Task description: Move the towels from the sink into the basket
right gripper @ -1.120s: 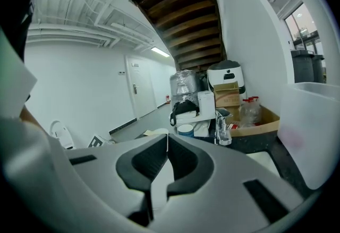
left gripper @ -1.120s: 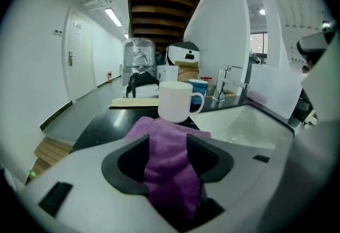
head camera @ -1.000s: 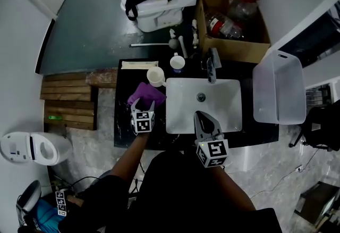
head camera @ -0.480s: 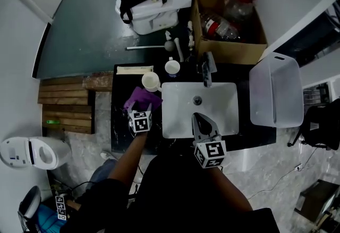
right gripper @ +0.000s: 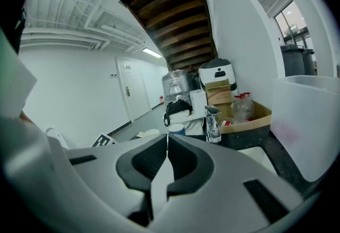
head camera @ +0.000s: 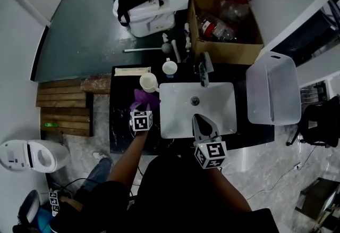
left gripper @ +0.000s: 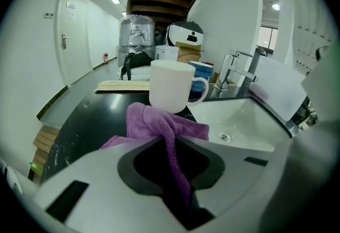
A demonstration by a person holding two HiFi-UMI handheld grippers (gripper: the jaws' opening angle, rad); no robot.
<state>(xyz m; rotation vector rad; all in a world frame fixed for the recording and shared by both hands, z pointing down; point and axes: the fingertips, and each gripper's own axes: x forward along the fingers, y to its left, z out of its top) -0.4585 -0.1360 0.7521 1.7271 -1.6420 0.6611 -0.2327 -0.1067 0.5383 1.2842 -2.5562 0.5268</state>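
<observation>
Towel point(left gripper: 159, 123), fuzzy purple microfibre, bunched up on the glossy black desk point(head camera: 121, 120) right beside the white sink point(head camera: 212, 115).
Left tongs point(head camera: 142, 107) have just been closing and now pinch a fold of it; right tongs point(head camera: 204, 126) squeezed together, empty.

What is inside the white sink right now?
Only its drain shows, no towel. The right gripper hides part of the sink's front. The purple towel is outside, on the counter, where the left gripper has just closed its fingers on it.

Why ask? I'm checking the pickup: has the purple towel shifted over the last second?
Yes. The purple towel has bunched in toward the sink, near the white mug, as the left tongs just closed on it.
</observation>
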